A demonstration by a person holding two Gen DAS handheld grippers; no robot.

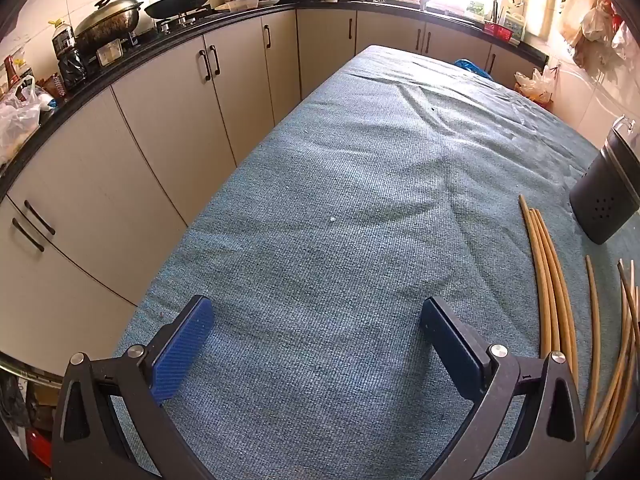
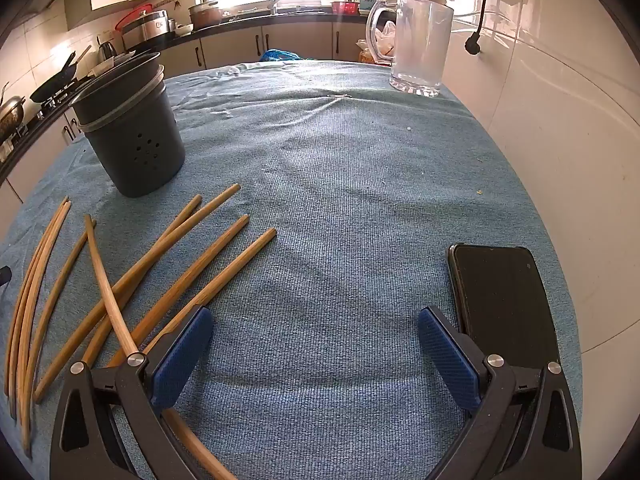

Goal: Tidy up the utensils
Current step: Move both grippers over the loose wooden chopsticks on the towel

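Here, a worktop [image 2: 360, 200] under a blue-grey ribbed cloth, in a kitchen. Left gripper [image 1: 316, 340] tilted down over bare cloth, jaws spread as wide as they go, nothing between the blue pads [image 1: 182, 354], nothing held. Right gripper [image 2: 316, 344] likewise tilted down, jaws fully apart, empty; only cloth between its pads [image 2: 450, 360]. Wooden chopsticks [image 2: 160, 280] scattered loose on the cloth to the left of the right gripper: several straight ones fanned out and crossing, one paler stick laid across them, a tighter bundle farther left near the edge of the view. Two or three near ends running under the right gripper's left finger, though contact cannot be told. Same chopsticks [image 1: 552, 288] at the right edge of the left wrist view, just beside the left gripper's right finger, not between the jaws. Dark grey utensil holder [image 2: 128, 128] upright beyond the chopsticks, small holes in its wall, a pale band below the rim, apart from the sticks' far tips; inside not visible. Black phone [image 2: 504, 300] flat on the cloth, just beside the right gripper's right finger. Clear glass mug [image 2: 420, 48] with a handle upright at the far end near the tiled wall. Kitchen counter [image 1: 120, 64] with pans along the left.
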